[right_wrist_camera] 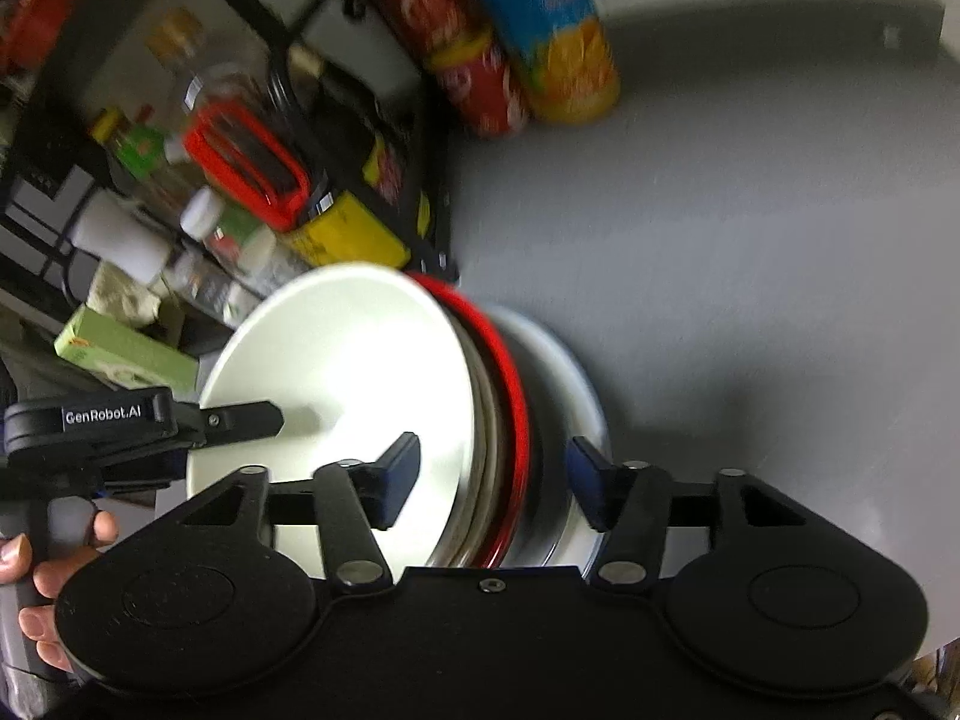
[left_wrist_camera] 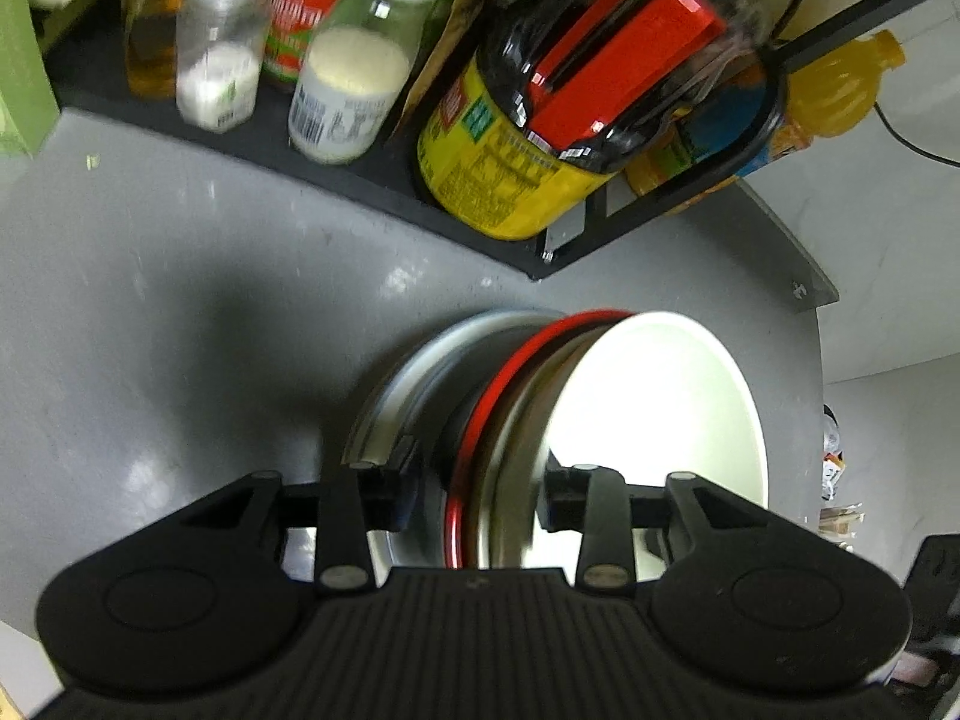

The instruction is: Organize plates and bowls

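A stack of dishes is held on edge over the grey countertop: a white bowl, a red-rimmed plate and a pale grey plate. My left gripper is shut across the stack's near edge, fingers on both outer faces. In the right wrist view the same white bowl, red plate and grey plate sit between the fingers of my right gripper, which clamps the stack too. The left gripper's body shows at the left of that view.
A black rack holds jars, bottles and a yellow-labelled dark bottle with a red handle. Tall snack cans stand on the countertop beyond the stack. A green box lies by the rack.
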Available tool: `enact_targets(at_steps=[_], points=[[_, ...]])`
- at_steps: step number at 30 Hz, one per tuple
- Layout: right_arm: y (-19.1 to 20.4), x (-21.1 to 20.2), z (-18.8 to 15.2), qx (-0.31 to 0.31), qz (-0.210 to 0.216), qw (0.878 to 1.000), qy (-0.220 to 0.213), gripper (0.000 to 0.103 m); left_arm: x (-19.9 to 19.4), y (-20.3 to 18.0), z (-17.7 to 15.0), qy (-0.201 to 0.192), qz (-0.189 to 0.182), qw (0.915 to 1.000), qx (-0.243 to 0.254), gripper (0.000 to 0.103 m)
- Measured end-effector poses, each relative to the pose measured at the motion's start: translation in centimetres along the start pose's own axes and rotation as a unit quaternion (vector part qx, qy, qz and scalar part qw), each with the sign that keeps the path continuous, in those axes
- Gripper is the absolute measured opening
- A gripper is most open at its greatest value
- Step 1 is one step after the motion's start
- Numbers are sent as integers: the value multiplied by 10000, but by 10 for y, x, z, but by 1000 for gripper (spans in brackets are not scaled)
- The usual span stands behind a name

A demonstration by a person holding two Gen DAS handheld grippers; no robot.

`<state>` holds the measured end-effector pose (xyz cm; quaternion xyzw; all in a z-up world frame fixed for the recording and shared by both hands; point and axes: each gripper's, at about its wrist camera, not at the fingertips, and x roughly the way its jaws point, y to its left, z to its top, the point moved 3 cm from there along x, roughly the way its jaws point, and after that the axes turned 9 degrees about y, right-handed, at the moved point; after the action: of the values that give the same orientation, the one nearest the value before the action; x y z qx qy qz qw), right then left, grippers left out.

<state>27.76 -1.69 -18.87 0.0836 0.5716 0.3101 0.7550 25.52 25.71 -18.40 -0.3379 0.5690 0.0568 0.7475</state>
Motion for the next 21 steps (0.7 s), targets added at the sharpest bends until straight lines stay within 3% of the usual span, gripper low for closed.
enact_targets(at_steps=[6,13,21], points=[[-2,-26,-3,-138,-119,9991,-377,74,-21,-11,-7,-290,257,9988,313,68],[-12,-58,-9,-44,-345,9955,-882,103,-33,-23,-22,-545,384,9963,536,81],[-35,-104,-32,83,-708,9889,-1303,103,-48,-48,-38,-858,482,9933,608,90]])
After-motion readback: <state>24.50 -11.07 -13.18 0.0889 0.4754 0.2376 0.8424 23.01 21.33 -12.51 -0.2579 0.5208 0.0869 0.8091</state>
